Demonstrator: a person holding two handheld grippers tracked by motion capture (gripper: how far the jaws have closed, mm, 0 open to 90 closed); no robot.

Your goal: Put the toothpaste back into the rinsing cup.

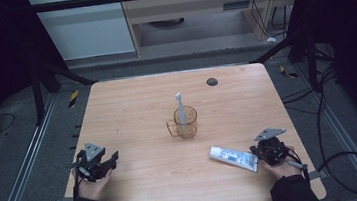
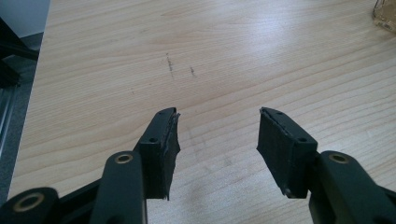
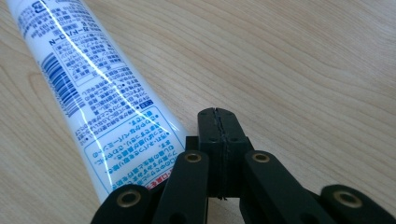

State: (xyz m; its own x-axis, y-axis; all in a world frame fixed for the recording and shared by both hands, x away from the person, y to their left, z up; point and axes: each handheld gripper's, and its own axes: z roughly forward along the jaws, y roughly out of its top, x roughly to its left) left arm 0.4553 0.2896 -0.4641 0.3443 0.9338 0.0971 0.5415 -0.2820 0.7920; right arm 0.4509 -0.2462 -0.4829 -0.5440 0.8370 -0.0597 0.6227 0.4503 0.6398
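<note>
Right gripper (image 3: 219,114) jaws pressed together on nothing, toothpaste tube (image 3: 98,102) lying just beside it on its left. Left gripper (image 2: 217,140) jaws spread over bare table (image 2: 233,56).

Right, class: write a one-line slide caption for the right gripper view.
Closed tongs resting beside a white toothpaste tube that lies on the wooden table.
</note>
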